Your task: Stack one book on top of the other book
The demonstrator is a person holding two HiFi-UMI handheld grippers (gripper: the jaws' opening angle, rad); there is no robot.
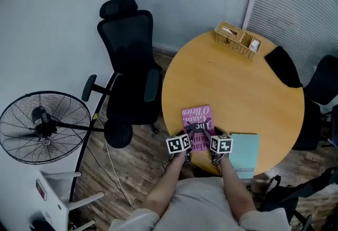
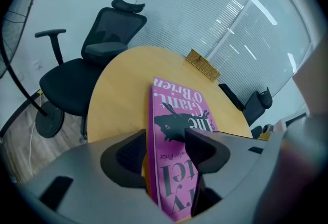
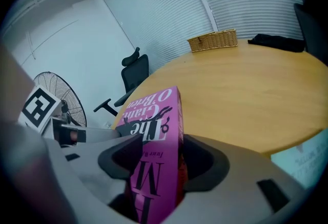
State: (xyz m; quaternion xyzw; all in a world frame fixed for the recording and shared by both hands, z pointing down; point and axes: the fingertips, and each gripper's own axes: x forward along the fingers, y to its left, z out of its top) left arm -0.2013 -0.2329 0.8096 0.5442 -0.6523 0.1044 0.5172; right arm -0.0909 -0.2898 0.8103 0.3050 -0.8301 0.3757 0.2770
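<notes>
A pink paperback book (image 1: 197,120) lies near the front edge of the round wooden table (image 1: 248,82). A pale teal book (image 1: 244,151) lies flat just right of it, at the table's front rim. My left gripper (image 1: 186,140) is shut on the pink book's (image 2: 177,130) near left corner, one jaw above the cover and one below. On the same book's (image 3: 154,141) near right corner my right gripper (image 1: 213,136) is shut too. The teal book (image 3: 300,159) shows only as a sliver at the lower right of the right gripper view.
A wicker basket (image 1: 237,39) stands at the table's far edge, a black cloth (image 1: 282,65) to its right. A black office chair (image 1: 129,74) is left of the table, another (image 1: 321,87) at the right. A floor fan (image 1: 45,127) stands at far left.
</notes>
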